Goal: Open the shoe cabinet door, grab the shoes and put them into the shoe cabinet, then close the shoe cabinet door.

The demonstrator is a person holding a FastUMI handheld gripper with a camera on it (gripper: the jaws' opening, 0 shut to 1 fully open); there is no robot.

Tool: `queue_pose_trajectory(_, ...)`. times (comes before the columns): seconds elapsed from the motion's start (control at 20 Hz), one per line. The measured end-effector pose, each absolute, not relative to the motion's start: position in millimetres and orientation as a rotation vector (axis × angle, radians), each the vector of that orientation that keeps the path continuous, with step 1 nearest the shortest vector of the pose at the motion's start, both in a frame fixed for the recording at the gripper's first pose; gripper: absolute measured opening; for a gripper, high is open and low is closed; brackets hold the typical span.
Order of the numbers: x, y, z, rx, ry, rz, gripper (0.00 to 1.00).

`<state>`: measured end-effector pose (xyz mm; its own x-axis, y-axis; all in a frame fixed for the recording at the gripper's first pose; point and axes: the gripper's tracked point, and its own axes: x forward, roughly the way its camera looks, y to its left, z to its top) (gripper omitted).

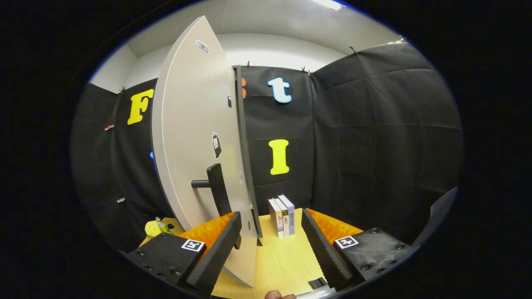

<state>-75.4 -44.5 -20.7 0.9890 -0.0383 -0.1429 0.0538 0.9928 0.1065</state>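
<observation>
Tongs (269, 241) spread wide apart, nothing clamped between them. Shoe cabinet door (195, 137) swung open, seen nearly edge-on, its free edge running down just inside the left finger (216, 249) and reaching low between the fingers; flat pale-grey panel, smooth matte, thin slab. Bar handle (217, 187) on the door face, dark, straight, standing off on a short post, just ahead of the left finger tip. Dark cabinet edge (245, 158) directly behind the door, tall and narrow. Open room lies right of the door: bare strip of yellow wood-look surface (282, 257) runs forward between the fingers. At the far edge of that strip, three upright books (282, 216), spines facing, touching each other, just beside the cabinet edge. Small yellow-green toy (156, 227) on the surface's left side, beyond the left finger, partly hidden. Shoes not visible. Small dark flat piece (318, 283) on the near edge by the right finger. Fingertip (276, 295) at the near edge.
</observation>
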Motion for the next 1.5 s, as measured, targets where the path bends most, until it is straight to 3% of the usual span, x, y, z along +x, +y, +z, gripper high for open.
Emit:
queue_pose_trajectory(0.35, -57.4, 52.4, -32.9, 0.16, 0.171, 0.123, 0.98)
queue_pose_trajectory(0.7, -21.2, 126.2, -36.6, 0.131, 0.184, 0.193, 0.98)
queue_pose_trajectory(1.5, -14.5, 101.1, -25.2, 0.065, 0.114, 0.111, 0.98)
